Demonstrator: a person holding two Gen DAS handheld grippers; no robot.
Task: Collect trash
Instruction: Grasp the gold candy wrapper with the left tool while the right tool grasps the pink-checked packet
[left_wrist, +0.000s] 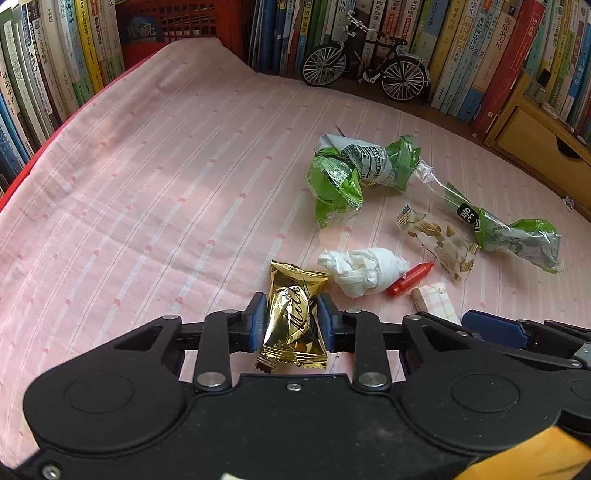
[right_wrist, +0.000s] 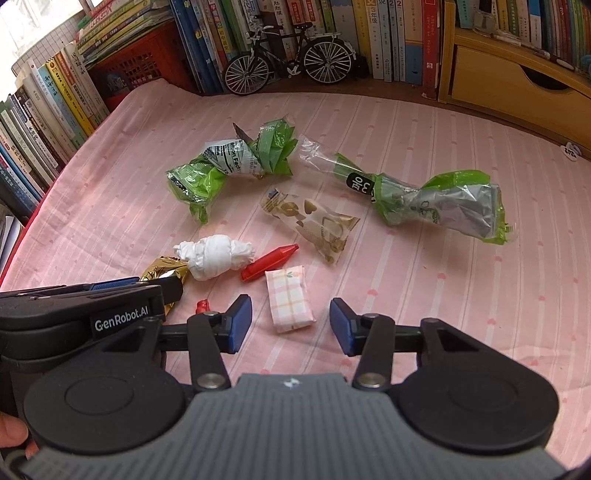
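right gripper (right_wrist: 290, 325) jaws stand apart around the checked tissue pack (right_wrist: 290, 299) on the pink cloth (right_wrist: 424, 277), pads not touching it.

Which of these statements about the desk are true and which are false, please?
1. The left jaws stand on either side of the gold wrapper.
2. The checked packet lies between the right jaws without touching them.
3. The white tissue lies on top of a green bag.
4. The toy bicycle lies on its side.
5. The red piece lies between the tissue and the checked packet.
1. True: the gold wrapper sits between the jaws of the left gripper.
2. True: the checked packet is clear of the jaws of the right gripper.
3. False: the tissue lies on the pink cloth, apart from both green bags.
4. False: the bicycle stands upright by the books.
5. True: the red piece.
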